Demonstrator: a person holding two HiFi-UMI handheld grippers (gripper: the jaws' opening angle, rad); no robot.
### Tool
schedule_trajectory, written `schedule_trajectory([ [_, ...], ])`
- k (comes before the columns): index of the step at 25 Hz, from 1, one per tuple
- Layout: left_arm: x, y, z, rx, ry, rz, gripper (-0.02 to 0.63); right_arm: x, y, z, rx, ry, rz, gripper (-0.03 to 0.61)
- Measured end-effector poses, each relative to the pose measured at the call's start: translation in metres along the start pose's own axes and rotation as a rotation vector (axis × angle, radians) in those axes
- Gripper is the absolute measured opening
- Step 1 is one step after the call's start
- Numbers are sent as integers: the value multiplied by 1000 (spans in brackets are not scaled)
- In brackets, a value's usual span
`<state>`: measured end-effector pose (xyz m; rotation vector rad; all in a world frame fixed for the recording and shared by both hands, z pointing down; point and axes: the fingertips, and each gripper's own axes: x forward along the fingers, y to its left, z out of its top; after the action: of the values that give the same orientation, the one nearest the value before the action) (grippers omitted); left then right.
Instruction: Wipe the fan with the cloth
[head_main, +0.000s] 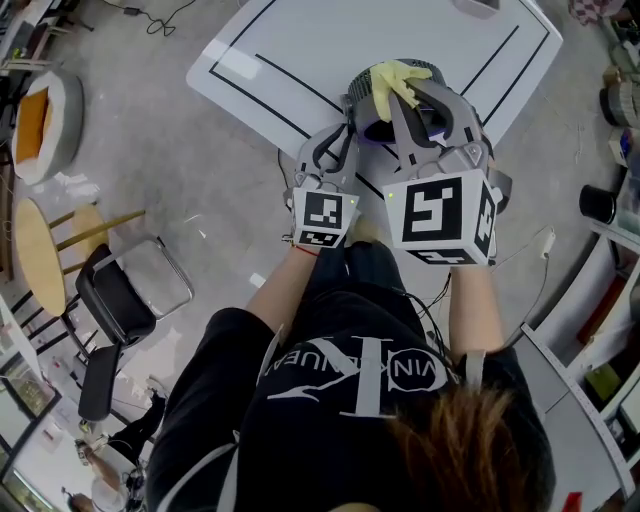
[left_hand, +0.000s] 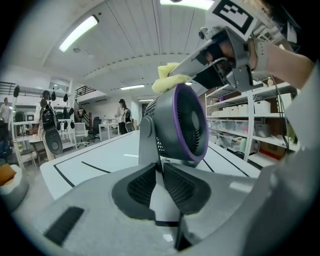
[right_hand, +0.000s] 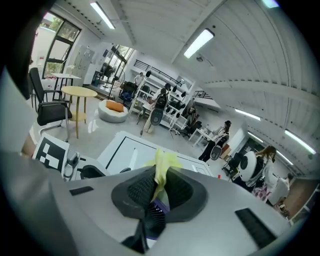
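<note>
A small grey fan (head_main: 372, 92) with a purple front ring (left_hand: 176, 125) stands on the white table (head_main: 300, 60). My left gripper (head_main: 343, 128) is shut on the fan's grey upright stand (left_hand: 148, 142), and its pads press on both sides of the stand. A yellow cloth (head_main: 393, 80) lies on the top rim of the fan. My right gripper (head_main: 402, 95) is shut on the cloth and holds it against the fan's top from above. In the right gripper view the cloth (right_hand: 163, 165) sticks up between the pads, with the fan's grille (right_hand: 155, 216) just below.
The table has black lines (head_main: 290, 75) and its near edge lies close to the person. A black chair (head_main: 120, 300) and a round wooden table (head_main: 38, 255) stand on the floor at the left. Shelves with boxes (left_hand: 250, 130) stand at the right. People stand in the far background.
</note>
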<state>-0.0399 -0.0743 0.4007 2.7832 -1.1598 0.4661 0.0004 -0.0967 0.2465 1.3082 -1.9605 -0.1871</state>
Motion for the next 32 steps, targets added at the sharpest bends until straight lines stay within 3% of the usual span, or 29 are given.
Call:
schedule_trajectory([
  [17,6,2,-2,12,6,26,52,-10,-54,-63,192,40,-91,29],
  [22,5,3,0,12,6,30,54,-11,-59,-84,257,59,-102,28],
  [27,3,2,-3,18,6,35,54,-9,-56,-111,386,70,-77,28],
  [32,6,3,-3,15,7,37,54,-4,-48,-137,423,110,-76,28],
])
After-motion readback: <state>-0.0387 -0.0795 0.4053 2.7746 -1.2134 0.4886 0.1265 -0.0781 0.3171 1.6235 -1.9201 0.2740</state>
